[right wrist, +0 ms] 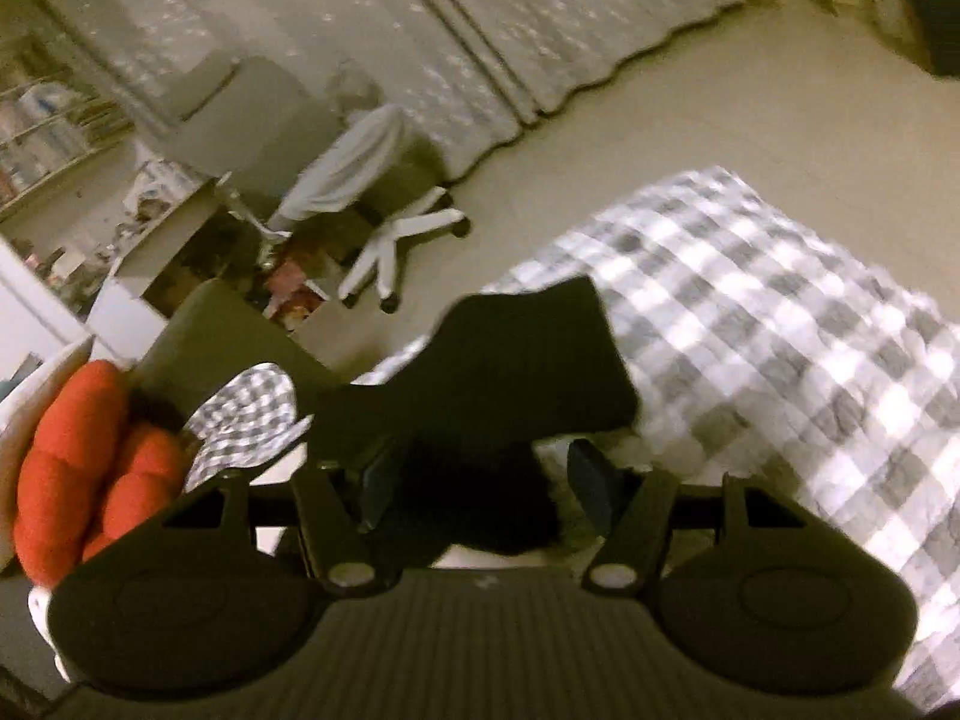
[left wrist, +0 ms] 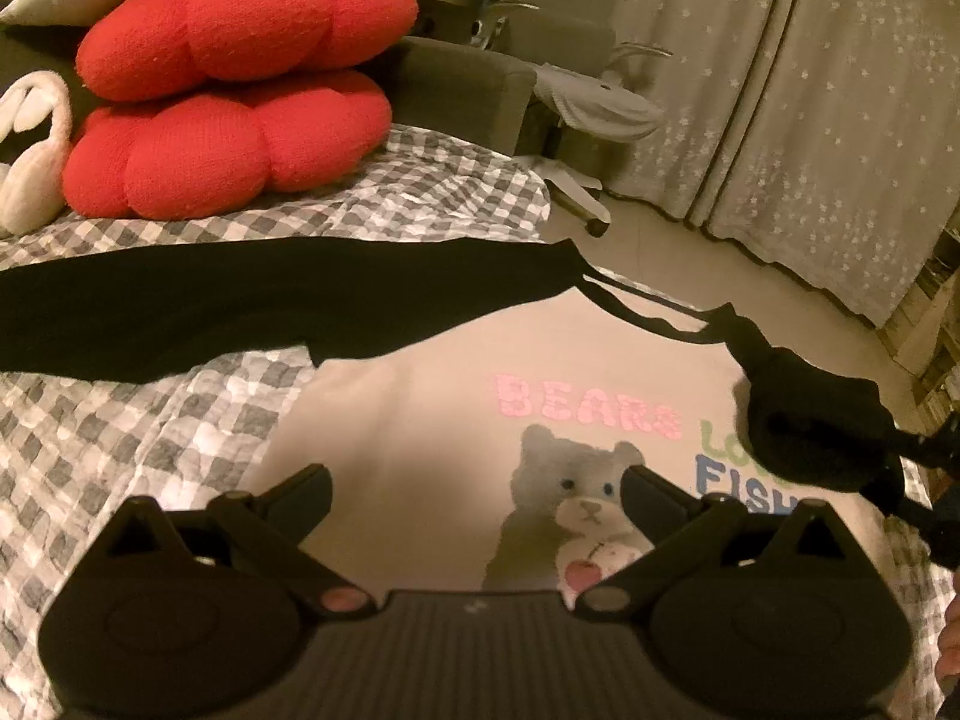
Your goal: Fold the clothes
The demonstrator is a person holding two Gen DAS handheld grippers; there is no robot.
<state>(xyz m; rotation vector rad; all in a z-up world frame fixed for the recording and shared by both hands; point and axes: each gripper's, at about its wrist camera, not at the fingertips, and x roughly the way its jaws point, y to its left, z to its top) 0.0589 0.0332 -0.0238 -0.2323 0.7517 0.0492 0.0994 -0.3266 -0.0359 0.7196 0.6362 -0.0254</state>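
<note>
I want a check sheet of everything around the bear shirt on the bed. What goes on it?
Surface: bed with a grey-and-white checked quilt.
Job's things: cream bear shirt lying flat, print up; its black sleeve stretched across the quilt.
Clutter: two red cushions stacked; a white plush toy beside them.
Grippers: left tool open above the shirt, holding nothing; right tool open, with black cloth between its fingers, not pinched.
Cables: nothing seen.
Surroundings: office chair with grey cloth draped over it, star-patterned curtains, bare floor.
</note>
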